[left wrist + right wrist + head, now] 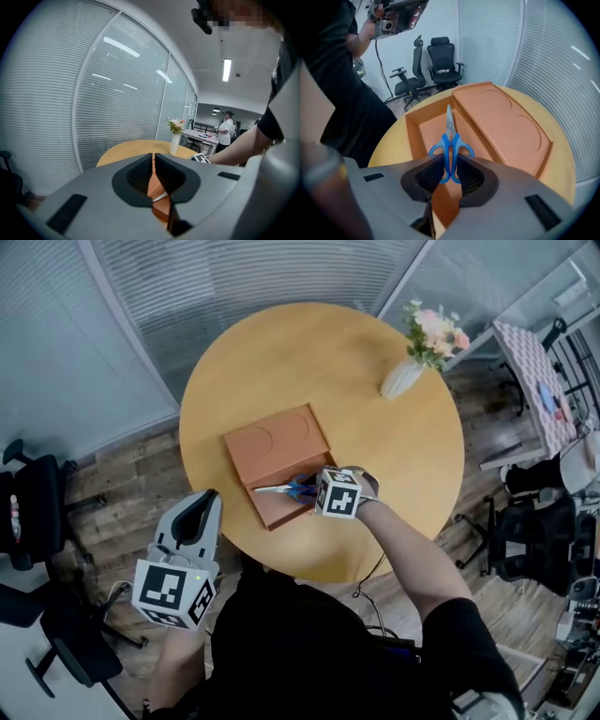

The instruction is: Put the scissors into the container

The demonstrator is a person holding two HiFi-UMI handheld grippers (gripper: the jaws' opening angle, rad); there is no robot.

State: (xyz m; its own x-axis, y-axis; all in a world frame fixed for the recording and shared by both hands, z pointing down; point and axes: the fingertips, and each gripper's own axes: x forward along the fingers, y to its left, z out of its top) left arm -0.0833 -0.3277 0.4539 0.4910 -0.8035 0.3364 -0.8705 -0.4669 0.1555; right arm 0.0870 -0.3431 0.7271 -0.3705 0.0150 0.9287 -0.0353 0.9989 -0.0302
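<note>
The blue-handled scissors (284, 488) (450, 140) are held by their handles in my right gripper (306, 491) (450, 171), which is shut on them. Their blades point away from me over the open compartment of the orange container (272, 510) (423, 133). That container lies on the round wooden table (375, 456), and its flat lid (281, 439) (506, 122) is folded open beside the compartment. I cannot tell whether the blade tips touch the bottom. My left gripper (208, 499) (153, 161) hangs off the table's near left edge, shut and holding nothing.
A white vase of flowers (405, 377) (175, 139) stands at the table's far right. Office chairs (33, 512) (443, 61) stand on the floor at the left, with more chairs (525, 540) at the right. A person (228, 127) stands by a distant table.
</note>
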